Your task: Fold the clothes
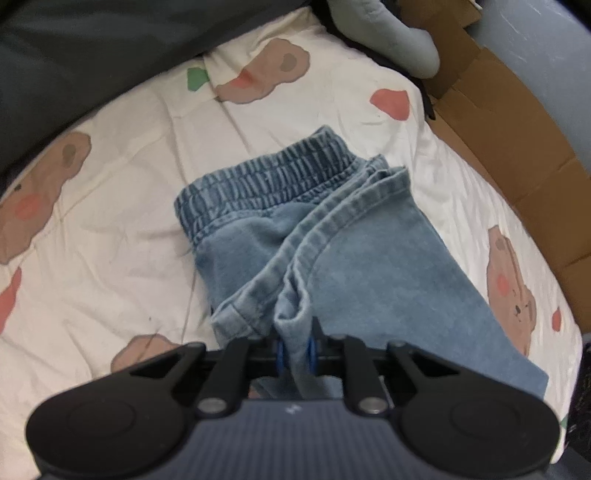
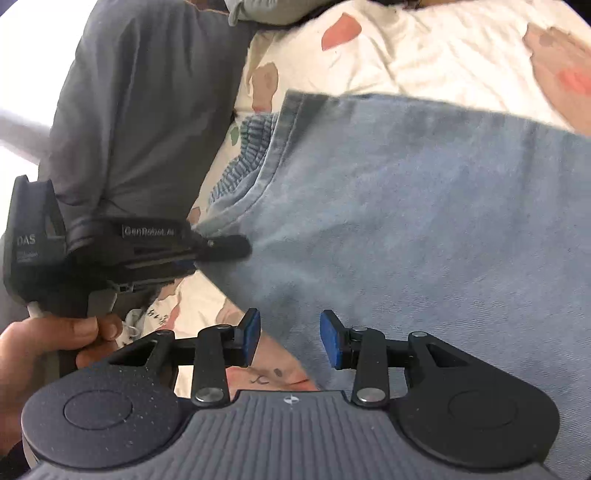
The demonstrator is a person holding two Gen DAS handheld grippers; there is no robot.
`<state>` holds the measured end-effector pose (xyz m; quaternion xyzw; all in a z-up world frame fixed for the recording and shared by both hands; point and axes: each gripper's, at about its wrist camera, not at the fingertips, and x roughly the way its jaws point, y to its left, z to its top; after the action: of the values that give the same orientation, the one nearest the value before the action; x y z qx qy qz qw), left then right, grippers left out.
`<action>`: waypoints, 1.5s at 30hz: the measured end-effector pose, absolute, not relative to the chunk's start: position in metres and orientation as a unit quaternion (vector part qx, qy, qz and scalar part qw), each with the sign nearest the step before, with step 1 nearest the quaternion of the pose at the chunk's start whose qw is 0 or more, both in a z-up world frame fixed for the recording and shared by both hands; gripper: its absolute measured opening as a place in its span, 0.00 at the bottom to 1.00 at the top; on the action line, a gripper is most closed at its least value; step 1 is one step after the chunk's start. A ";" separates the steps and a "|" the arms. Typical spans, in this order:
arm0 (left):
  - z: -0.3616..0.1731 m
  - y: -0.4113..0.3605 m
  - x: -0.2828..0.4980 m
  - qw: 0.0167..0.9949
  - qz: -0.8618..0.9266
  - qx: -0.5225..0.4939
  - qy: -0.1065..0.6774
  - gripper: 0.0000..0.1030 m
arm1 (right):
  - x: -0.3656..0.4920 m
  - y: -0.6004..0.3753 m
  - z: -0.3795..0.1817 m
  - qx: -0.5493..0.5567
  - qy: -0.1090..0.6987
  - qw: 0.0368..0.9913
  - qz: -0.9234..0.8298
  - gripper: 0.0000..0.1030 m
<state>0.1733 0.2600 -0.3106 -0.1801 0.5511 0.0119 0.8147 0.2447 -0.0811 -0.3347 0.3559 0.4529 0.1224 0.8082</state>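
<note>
Light blue denim trousers [image 1: 332,258] lie on a cream bedsheet [image 1: 110,240], the elastic waistband [image 1: 266,184] at the far end and the legs folded over toward it. My left gripper [image 1: 295,349] is shut on a bunched hem of the trousers. In the right wrist view the trousers [image 2: 424,221] fill the middle and right. My right gripper [image 2: 290,339] is open and empty, its blue pads [image 2: 330,338] just over the near edge of the denim. The left gripper [image 2: 221,247] shows there at the left, clamped on the cloth edge.
The sheet carries bear and pink prints. A dark grey quilt [image 1: 74,55] lies at the far left. A grey-green plush [image 1: 399,33] and cardboard [image 1: 498,129] sit along the right edge of the bed. A hand [image 2: 48,350] holds the left gripper.
</note>
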 end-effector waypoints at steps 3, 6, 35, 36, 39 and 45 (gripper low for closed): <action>-0.310 0.266 0.169 0.819 0.006 -0.190 0.542 0.18 | 0.244 -0.087 -0.331 0.341 0.450 0.817 0.113 0.37; -0.310 0.271 0.166 0.823 0.001 -0.200 0.532 0.18 | 0.250 -0.091 -0.328 0.322 0.445 0.830 0.102 0.37; -0.307 0.280 0.155 0.830 0.004 -0.188 0.526 0.19 | 0.386 -0.099 -0.326 0.146 0.446 0.878 0.098 0.53; -0.306 0.280 0.155 0.830 0.006 -0.185 0.526 0.19 | 0.388 -0.098 -0.326 0.142 0.444 0.879 0.103 0.53; -0.305 0.280 0.153 0.830 0.009 -0.172 0.530 0.19 | 0.393 -0.095 -0.327 0.131 0.437 0.882 0.115 0.53; -0.304 0.286 0.148 0.828 0.018 -0.170 0.534 0.19 | 0.402 -0.092 -0.326 0.116 0.423 0.889 0.134 0.53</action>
<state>0.1484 0.2864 -0.3038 -0.1700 0.5343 0.0185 0.8278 0.4023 -0.0919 -0.3260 0.1162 0.4228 0.1344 0.8887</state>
